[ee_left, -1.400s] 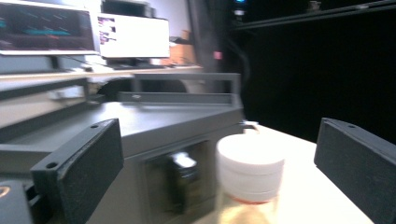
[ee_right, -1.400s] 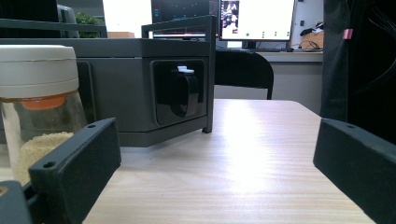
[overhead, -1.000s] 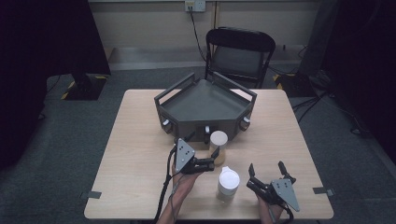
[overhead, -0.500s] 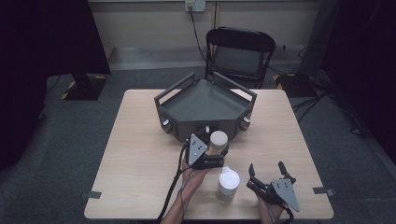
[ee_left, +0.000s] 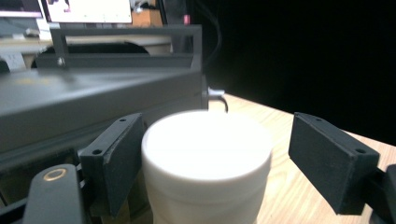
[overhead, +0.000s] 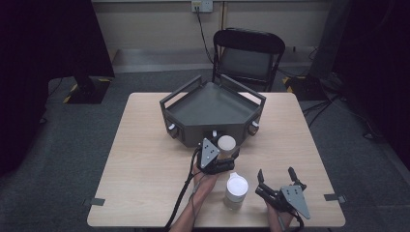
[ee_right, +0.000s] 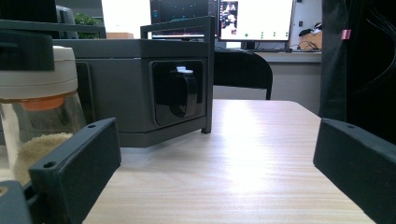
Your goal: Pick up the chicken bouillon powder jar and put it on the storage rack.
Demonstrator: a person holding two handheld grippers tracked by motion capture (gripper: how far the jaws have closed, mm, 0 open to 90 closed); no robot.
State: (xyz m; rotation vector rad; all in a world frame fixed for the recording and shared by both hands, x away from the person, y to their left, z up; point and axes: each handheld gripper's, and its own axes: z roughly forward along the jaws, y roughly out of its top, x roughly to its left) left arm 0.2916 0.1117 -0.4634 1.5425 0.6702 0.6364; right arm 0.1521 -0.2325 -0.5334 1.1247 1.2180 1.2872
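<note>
The left tool (overhead: 223,157) sits around a small white-lidded jar (overhead: 226,144) that stands on the table (overhead: 145,159) right against the front of the dark tray (overhead: 212,104). In the left gripper view its jaws are apart, one pad close to or touching the jar (ee_left: 205,163), the other clearly off it, so nothing is gripped yet. A second jar (overhead: 236,191), holding pale grains, stands nearer the person, between the two tools. The right tool (overhead: 278,181) rests low at the table's near edge, jaws wide apart and empty. My guess is the jars are bound for the tray: the tray looks bare, so the work is barely begun, with closing, lifting and placing all left.
</note>
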